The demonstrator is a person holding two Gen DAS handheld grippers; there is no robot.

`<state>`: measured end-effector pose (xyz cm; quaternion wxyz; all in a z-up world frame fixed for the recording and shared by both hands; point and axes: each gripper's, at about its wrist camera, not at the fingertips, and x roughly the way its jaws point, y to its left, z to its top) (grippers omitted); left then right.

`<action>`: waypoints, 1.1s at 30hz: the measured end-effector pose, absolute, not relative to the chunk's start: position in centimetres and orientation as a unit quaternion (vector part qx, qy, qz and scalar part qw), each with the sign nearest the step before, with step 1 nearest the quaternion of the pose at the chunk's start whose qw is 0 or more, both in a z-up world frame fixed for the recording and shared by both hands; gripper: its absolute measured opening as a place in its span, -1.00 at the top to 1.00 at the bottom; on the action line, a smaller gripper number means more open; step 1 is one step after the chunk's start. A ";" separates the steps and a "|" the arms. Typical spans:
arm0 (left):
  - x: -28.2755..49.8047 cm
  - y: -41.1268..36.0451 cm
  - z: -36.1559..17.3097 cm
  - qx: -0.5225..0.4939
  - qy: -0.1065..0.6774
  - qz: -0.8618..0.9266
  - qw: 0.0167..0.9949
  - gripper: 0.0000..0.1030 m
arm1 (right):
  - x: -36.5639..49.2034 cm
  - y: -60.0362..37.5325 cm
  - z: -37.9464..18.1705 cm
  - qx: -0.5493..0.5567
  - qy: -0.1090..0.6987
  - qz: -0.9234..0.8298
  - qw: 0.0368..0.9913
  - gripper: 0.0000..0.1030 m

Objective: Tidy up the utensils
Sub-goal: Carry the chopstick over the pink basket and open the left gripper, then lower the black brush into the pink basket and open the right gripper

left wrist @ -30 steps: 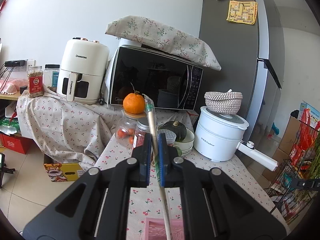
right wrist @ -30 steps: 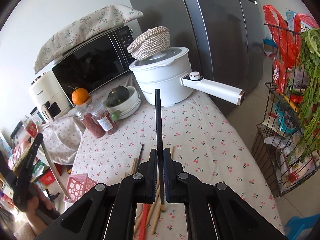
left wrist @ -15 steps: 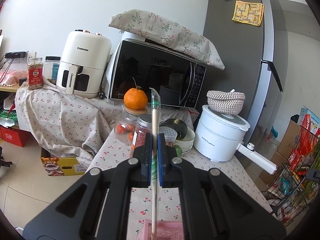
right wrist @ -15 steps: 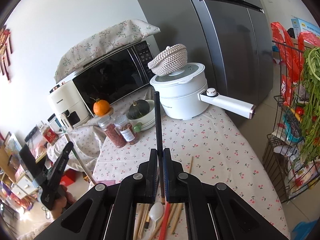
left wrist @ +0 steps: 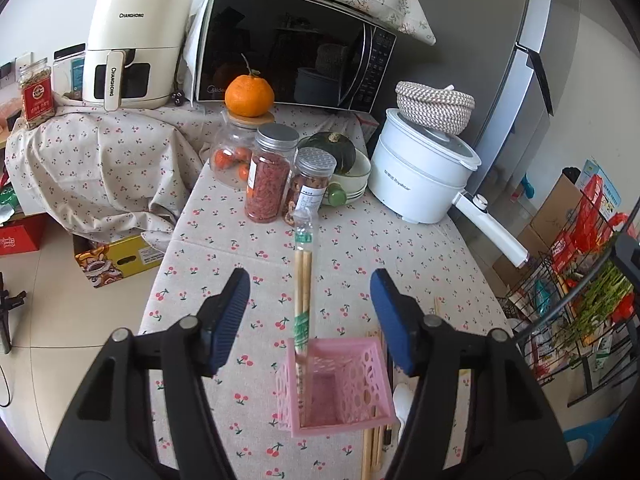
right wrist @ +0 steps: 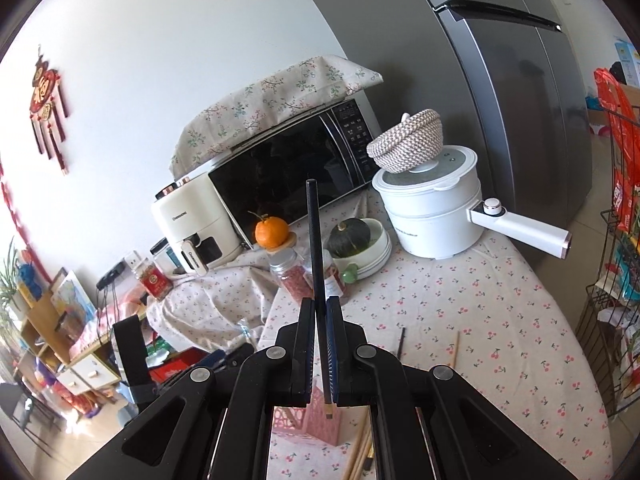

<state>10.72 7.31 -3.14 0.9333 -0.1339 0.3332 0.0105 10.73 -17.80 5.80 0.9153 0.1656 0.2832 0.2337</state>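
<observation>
**Left release, right carry**

The left gripper has just been opening: its wrapped chopsticks, pinched a second ago, now stand free in the pink basket, leaning far between spread jaws without touching. One item looks filed. The right gripper clamps a black chopstick upright above the basket.

A home kitchen: a black glass-fronted microwave, a cream plastic air fryer, a tall grey steel refrigerator and a white electric cooking pot crowd a cherry-print clothed table
</observation>
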 end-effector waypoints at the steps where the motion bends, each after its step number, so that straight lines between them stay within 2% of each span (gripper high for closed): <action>1: 10.3 7.3 -3.0 -0.127 0.341 0.005 0.931 -0.38 | 10.7 -17.4 6.0 0.168 0.280 0.238 0.915 0.89; 5: 8.9 7.8 -3.0 -0.120 0.373 -0.013 0.920 -0.57 | 11.0 -15.5 6.0 0.173 0.276 0.256 0.910 0.89; 7: 8.4 8.1 -3.3 -0.118 0.382 -0.023 0.916 -0.60 | 11.3 -14.4 5.6 0.171 0.281 0.260 0.908 0.89; 25: 7.5 7.8 -5.7 -0.101 0.450 -0.081 0.884 -0.61 | 16.1 -9.4 -1.6 0.149 0.373 0.249 0.881 0.86; 28: 7.3 7.5 -5.7 -0.096 0.450 -0.086 0.884 -0.61 | 16.2 -9.9 -1.5 0.156 0.373 0.246 0.881 0.75; 30: 7.2 7.2 -5.8 -0.095 0.452 -0.090 0.882 -0.61 | 16.0 -10.6 -1.2 0.166 0.366 0.249 0.881 0.29; 32: 7.2 7.0 -5.8 -0.099 0.455 -0.095 0.880 -0.61 | 15.6 -11.3 -0.6 0.174 0.355 0.250 0.884 -0.08; 33: 7.2 7.0 -5.9 -0.103 0.457 -0.098 0.878 -0.61 | 15.4 -11.7 -0.3 0.174 0.350 0.249 0.886 -0.10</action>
